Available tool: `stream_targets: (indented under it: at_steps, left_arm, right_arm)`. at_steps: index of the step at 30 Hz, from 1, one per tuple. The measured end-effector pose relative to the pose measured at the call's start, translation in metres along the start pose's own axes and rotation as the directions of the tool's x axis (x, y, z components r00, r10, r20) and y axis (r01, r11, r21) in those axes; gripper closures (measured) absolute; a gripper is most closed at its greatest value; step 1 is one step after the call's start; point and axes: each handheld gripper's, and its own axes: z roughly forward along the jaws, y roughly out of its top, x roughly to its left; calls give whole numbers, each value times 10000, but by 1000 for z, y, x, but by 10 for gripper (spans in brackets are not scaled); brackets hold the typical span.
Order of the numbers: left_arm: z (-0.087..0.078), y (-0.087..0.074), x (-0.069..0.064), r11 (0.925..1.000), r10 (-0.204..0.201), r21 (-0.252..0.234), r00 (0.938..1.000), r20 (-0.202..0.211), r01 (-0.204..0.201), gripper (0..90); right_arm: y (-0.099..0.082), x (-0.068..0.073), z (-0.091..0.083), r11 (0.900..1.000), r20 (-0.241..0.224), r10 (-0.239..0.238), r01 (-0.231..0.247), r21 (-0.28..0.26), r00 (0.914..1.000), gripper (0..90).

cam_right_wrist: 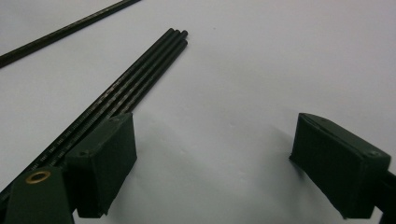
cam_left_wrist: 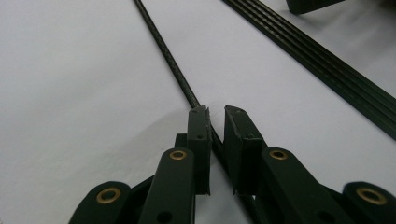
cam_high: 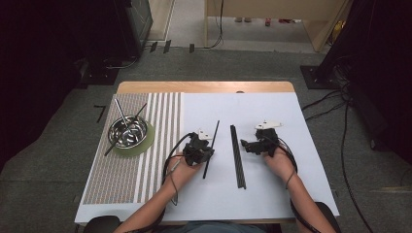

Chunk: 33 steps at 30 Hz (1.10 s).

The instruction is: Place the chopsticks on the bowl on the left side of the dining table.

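A single black rod (cam_left_wrist: 175,70) lies on the white sheet (cam_high: 272,194), pinched between the left gripper (cam_left_wrist: 215,111)'s nearly closed jaws. Just beside it rests a rod bundle (cam_right_wrist: 140,77). The right gripper (cam_right_wrist: 212,158) gapes wide, empty, over bare sheet.

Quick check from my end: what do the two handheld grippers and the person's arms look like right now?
Both the left gripper and the right gripper are black, with flat rectangular jaw pads on linkage arms pinned by brass-coloured rivets. Each carries a pale three-cornered plate on top and trails a black cable. The forearms are bare, with no sleeves; the right wrist wears a thin dark band.
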Motion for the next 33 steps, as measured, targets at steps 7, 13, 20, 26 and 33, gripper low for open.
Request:
stream_targets:
  at_steps: [7,13,20,26,33]
  left_arm:
    - [-2,0,5,10000,18,45,10000,-12,-18,824]
    - [-4,1,10,9997,-114,231,9999,-7,114,840]
    - [-8,0,19,9993,-166,329,9998,-141,170,852]
    - [-10,0,24,9992,-100,391,9995,-296,112,857]
    - [-11,-1,31,9990,-183,409,9991,-393,199,862]
  right_arm:
    - [0,0,0,10000,1,-1,1,-2,10000,137]
    - [0,0,0,10000,2,-3,3,-1,10000,137]
    - [0,0,0,10000,2,-4,4,-3,10000,137]
    - [0,0,0,10000,-2,-5,5,-1,10000,137]
    - [0,0,0,10000,0,-3,3,-1,10000,137]
